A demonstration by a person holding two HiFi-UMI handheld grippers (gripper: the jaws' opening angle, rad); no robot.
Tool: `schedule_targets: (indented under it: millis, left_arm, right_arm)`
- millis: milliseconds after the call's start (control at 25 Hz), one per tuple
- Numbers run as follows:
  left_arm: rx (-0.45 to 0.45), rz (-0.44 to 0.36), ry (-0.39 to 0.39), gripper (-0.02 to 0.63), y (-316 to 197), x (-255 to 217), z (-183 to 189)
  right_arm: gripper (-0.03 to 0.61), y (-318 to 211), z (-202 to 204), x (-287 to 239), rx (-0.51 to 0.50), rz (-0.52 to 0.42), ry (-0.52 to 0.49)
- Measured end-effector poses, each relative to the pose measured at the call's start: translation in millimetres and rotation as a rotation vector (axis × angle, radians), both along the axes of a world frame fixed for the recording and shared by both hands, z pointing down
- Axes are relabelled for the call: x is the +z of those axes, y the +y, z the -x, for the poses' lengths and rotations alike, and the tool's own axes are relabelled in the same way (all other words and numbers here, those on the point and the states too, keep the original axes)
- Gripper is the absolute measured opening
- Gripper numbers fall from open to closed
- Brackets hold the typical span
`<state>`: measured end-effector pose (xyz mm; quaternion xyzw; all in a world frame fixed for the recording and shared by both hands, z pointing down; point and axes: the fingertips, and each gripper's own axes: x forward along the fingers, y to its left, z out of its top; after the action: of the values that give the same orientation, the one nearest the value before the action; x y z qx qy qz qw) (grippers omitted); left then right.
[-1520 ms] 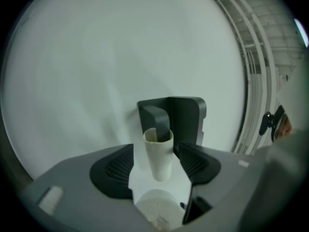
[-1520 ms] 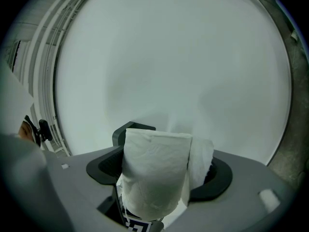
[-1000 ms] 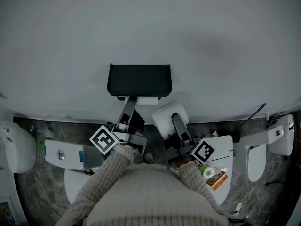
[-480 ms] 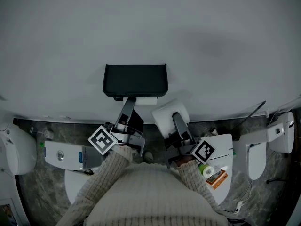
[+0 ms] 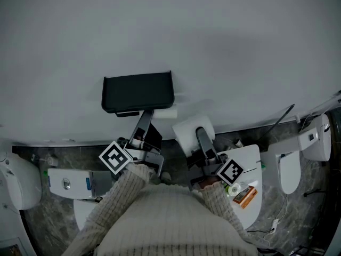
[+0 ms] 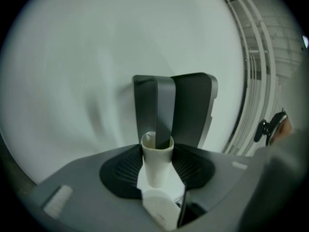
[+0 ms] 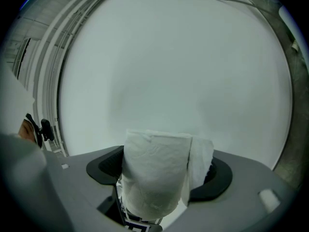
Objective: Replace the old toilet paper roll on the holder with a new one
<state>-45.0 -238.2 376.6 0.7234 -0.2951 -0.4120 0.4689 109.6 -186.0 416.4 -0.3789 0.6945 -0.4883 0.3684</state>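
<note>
Hand-held grippers work at a black holder (image 5: 137,91) on a white wall (image 5: 224,36). The left gripper (image 5: 145,116), its jaws having just been closing, is clamped on the old roll's bare cardboard tube (image 6: 157,166), apparently with one jaw inside it, just under the holder's right end. The right gripper (image 5: 199,136) is clamped on the new roll (image 7: 154,173), which hides its jaws, just right of the holder. Below, a toilet (image 5: 287,172) and an orange packet (image 5: 246,196) crowd the marble floor (image 5: 32,217).
</note>
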Motion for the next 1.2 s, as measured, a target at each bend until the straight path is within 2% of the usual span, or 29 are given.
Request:
schedule_targets:
  millis: [440,960,1200]
  left_arm:
    - [0.127,-0.002,-0.013,0.172,-5.0,2.6,-40.3]
    - [0.301,0.037,-0.005,0.172,10.5,13.6,-96.2]
    - [0.303,0.070,-0.004,0.172,17.9,22.4,-95.5]
  right_arm:
    - [0.393,16.5,-32.9,4.0,0.133,0.014,0.006]
    - [0.391,44.4,-73.5,12.2,0.306,0.044,-0.016]
    - [0.393,48.7,-79.7,13.3,0.334,0.054,-0.015]
